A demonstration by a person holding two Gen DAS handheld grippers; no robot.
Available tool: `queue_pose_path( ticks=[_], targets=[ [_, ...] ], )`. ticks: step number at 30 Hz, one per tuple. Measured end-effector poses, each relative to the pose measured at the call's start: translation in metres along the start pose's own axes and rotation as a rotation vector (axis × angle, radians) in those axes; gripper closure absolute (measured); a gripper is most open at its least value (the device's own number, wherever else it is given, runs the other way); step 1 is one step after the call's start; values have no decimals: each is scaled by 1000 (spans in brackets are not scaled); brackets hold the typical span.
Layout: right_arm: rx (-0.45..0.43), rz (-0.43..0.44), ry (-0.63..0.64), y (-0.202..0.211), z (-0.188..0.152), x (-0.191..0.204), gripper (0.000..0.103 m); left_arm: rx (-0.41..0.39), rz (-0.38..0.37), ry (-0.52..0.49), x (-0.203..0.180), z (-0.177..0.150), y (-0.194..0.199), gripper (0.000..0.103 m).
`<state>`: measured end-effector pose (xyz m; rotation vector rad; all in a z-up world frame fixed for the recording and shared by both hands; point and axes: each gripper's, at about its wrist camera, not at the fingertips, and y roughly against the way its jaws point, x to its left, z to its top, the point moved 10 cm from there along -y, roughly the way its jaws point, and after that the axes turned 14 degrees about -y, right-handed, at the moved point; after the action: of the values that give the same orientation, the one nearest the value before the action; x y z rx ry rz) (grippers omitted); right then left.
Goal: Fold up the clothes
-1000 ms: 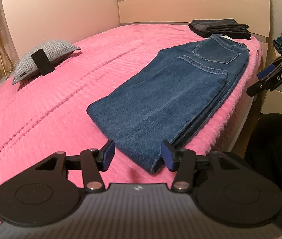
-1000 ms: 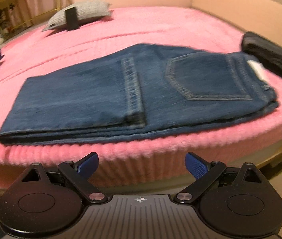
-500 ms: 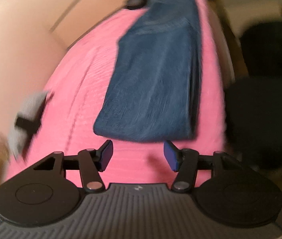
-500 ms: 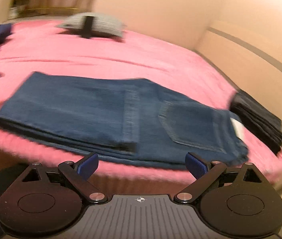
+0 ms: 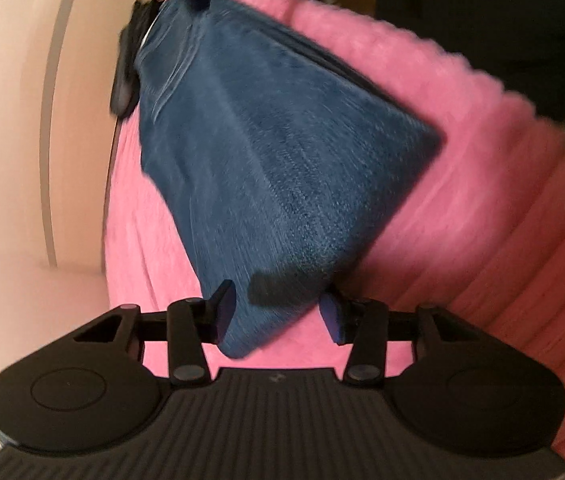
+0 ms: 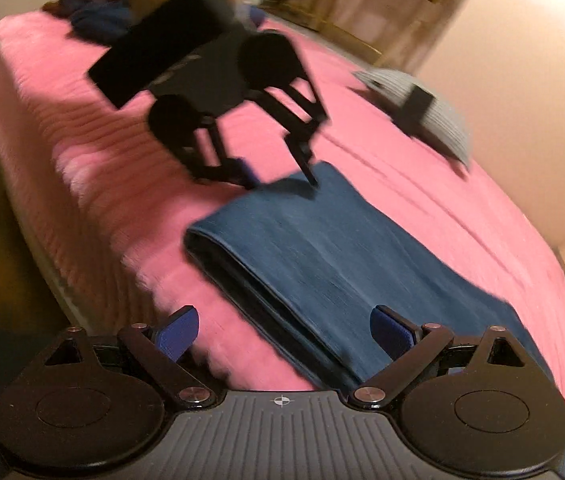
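We've got the L gripper (image 5: 278,314) closing w/ the hem corner of the folded jeans (image 5: 282,168) between its pads, pads not yet pressing the cloth. Jeans lie flat on the pink bed (image 5: 482,208), stretching away ahead of it. Our R gripper (image 6: 284,332) is wide open, empty, w/ the jeans' long folded edge just ahead between its fingers.

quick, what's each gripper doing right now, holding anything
Left gripper: jaws closing around the hem corner of the folded jeans, pads not yet pressing on it.
Right gripper: open, empty, over the jeans' near edge.
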<state>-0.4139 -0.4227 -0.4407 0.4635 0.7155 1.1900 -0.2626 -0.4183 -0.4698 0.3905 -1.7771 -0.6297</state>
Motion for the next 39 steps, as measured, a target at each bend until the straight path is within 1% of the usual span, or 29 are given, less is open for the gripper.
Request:
queue_pose_path(
  ticks=[1, 2, 3, 5, 6, 8, 10, 11, 12, 13, 14, 15, 17, 19, 21, 22, 24, 27, 28, 30, 31, 33, 35, 37, 39],
  targets=[
    [-3, -1, 21, -4, 1, 3, 8, -8, -10, -2, 0, -1, -2, 72],
    [-6, -4, 43, -8, 2, 7, 8, -14, -21, 11, 0, -2, -3, 79],
    [-9, -8, 66, -12, 2, 10, 8, -21, -28, 40, 2, -4, -4, 82],
    [-21, -26, 106, -18, 4, 13, 8, -43, -54, 184, 13, -8, -3, 85],
    [-27, -38, 126, -21, 4, 14, 15, -54, -68, 262, 19, -10, -2, 87],
    [-36, -68, 164, -24, 4, 14, 23, -81, -93, 429, 34, -15, 0, 89],
    [-45, -113, 193, -28, 4, 10, 26, -123, -110, 618, 53, -24, 5, 90],
    [-50, -136, 208, -29, 4, 7, 34, -144, -117, 707, 64, -30, 8, 90],
    [-54, -160, 215, -31, 4, 4, 56, -151, -118, 740, 69, -33, 9, 90],
    [-56, -183, 214, -31, 4, -1, 68, -153, -117, 752, 73, -34, 10, 90],
    [-58, -190, 204, -31, 4, -5, 73, -155, -116, 763, 77, -36, 11, 90],
    [-61, -185, 188, -30, 5, -8, 82, -147, -112, 738, 76, -33, 11, 90],
    [-67, -178, 152, -27, 7, -14, 85, -104, -95, 644, 66, -27, 8, 90],
    [-75, -171, 122, -25, 12, -19, 87, -64, -73, 556, 58, -22, 3, 84],
    [-83, -167, 101, -21, 17, -24, 87, -23, -27, 475, 49, -20, 1, 77],
    [-84, -165, 97, -21, 18, -25, 87, 1, 0, 434, 44, -20, 1, 76],
    [-87, -163, 94, -18, 21, -28, 87, 49, 61, 330, 39, -21, -4, 76],
    [-87, -158, 91, -15, 26, -30, 87, 69, 112, 213, 37, -18, -15, 76],
    [-86, -155, 85, -13, 29, -31, 87, 72, 119, 187, 36, -17, -17, 80],
    [-86, -146, 70, -9, 35, -32, 88, 84, 107, 169, 36, -17, -23, 90],
    [-94, -142, 70, -4, 38, -29, 88, 88, 99, 181, 38, -18, -24, 92],
    [-114, -133, 73, 8, 44, -21, 88, 101, 110, 234, 46, -23, -17, 94],
    [-136, -101, 79, 17, 55, -7, 88, 116, 131, 271, 53, -29, -4, 94],
    [-164, -47, 81, 27, 66, 12, 88, 136, 139, 300, 55, -35, 16, 94],
    [-200, 23, 81, 39, 79, 35, 88, 163, 127, 330, 50, -41, 39, 94]
  ],
)
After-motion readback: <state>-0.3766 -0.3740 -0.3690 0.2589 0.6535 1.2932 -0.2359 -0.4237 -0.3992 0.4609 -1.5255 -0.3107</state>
